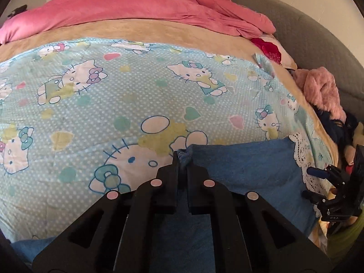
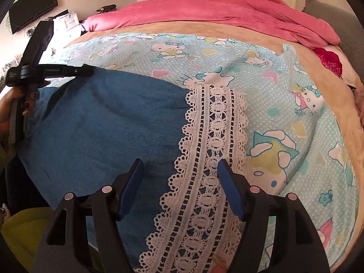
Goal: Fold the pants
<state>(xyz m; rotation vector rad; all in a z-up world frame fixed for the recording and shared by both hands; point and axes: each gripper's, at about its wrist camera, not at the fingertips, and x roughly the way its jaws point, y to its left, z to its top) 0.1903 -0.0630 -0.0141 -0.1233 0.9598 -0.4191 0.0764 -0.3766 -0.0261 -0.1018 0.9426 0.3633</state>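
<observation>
Pants (image 2: pixel 109 122): blue denim w/ white lace hem (image 2: pixel 213 159), flat on sheet (image 2: pixel 284 86); lower-left half of right-wrist frame. Long axis approx. left-right; lace end at right, lace band running bottom to centre.
L gripper (image 1: pixel 182 159): pinched shut on pants corner.
R gripper (image 2: pixel 180 170): jaws wide apart, over lace, holding nothing.

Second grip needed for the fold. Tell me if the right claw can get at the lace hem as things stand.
Probably yes. The right claw is open right over the lace hem, which lies flat with nothing covering it.
</observation>
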